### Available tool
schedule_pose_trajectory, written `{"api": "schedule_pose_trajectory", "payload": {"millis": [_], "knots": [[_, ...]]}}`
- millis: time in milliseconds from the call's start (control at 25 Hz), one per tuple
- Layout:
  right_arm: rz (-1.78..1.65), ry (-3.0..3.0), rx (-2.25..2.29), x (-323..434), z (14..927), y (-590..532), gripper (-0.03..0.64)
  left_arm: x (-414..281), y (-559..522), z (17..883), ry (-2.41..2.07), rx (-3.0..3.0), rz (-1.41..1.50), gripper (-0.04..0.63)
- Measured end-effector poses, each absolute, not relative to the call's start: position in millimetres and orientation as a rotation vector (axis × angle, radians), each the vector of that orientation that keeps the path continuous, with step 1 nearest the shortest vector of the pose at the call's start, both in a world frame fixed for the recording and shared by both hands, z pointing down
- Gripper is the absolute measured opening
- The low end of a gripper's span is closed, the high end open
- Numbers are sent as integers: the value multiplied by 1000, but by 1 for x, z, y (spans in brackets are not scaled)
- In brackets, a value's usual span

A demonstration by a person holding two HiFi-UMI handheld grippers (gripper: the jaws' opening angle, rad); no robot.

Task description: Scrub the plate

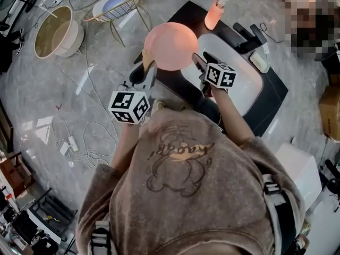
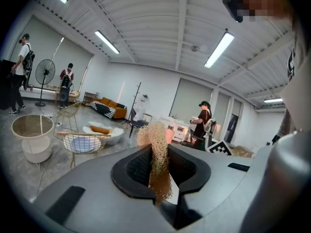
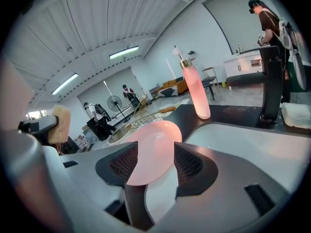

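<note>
At the sink's (image 1: pixel 252 92) left edge the plate (image 1: pixel 171 45) has no grip on it, so a bump, or jaws closing off-centre on its slick rim, could tip it in. Your right gripper (image 3: pixel 154 159) has its jaws wide apart with the plate's near rim between them, unclamped. Your left gripper (image 2: pixel 156 164) has its jaws pinched on the scrubber (image 2: pixel 155 140), just left of the plate.

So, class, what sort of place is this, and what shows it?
Probably an open studio or lab, not a home kitchen: a free-standing sink unit stands on a polished floor with loose cables, and a pedestal fan and sofa stand beyond.
</note>
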State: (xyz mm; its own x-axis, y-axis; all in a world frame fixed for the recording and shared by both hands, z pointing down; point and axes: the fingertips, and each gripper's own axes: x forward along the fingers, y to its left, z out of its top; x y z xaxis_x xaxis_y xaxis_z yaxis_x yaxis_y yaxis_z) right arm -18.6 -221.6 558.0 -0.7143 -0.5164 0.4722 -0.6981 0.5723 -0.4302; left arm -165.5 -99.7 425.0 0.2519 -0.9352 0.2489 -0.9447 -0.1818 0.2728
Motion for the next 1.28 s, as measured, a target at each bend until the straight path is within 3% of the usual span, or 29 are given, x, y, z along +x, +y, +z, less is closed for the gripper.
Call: {"api": "schedule_pose_trajectory", "payload": {"millis": [600, 1280], "knots": [[1156, -2314, 971, -32, 643, -241, 198, -176, -90, 432, -1775, 2114, 119, 77], [1283, -2221, 1005, -32, 652, -240, 78, -188, -85, 435, -1797, 2102, 132, 77]]}}
